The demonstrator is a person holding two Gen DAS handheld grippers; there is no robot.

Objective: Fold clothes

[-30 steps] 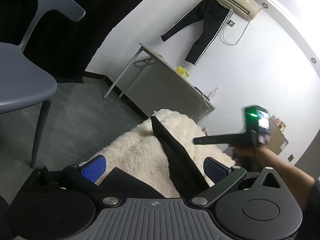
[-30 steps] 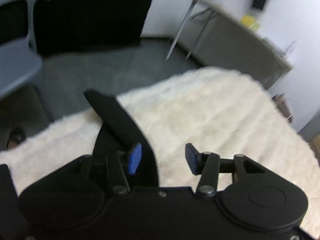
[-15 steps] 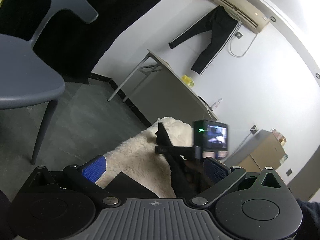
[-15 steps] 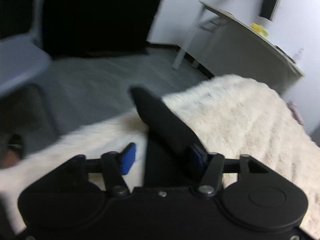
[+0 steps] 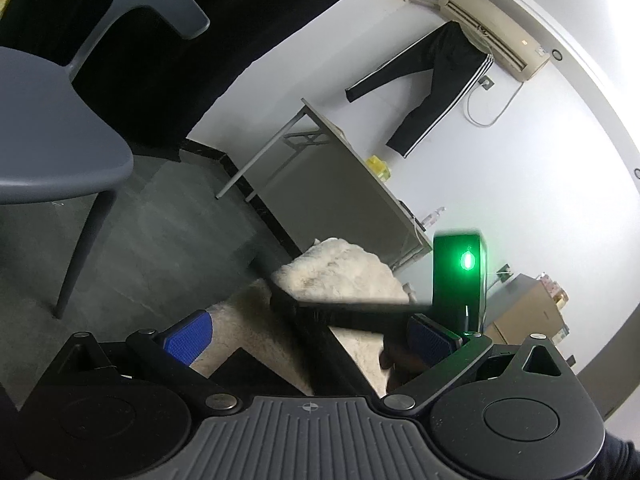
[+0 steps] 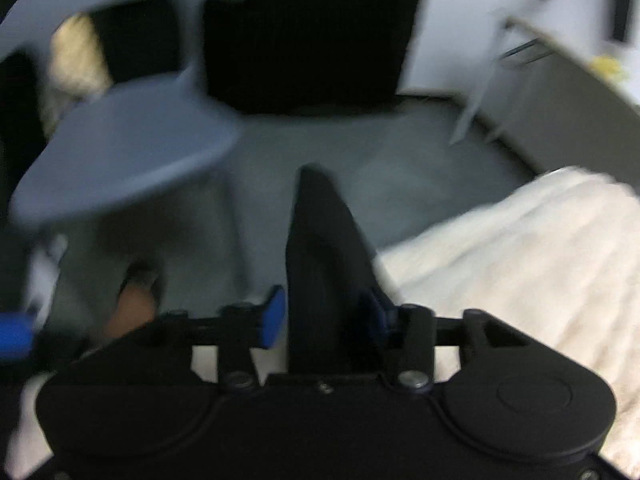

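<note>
i'm closing the right gripper (image 6: 320,316) on the black garment (image 6: 324,248) to lift its edge; left gripper (image 5: 308,332) waiting, jaws apart.

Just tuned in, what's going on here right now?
A person is folding a black garment on a fluffy cream blanket. The right gripper is closing on a strip of it. The left gripper hangs open above the blanket, holding nothing.

Grey chair (image 5: 60,128), table (image 5: 340,172), perhaps cardboard box (image 5: 528,312)
</note>
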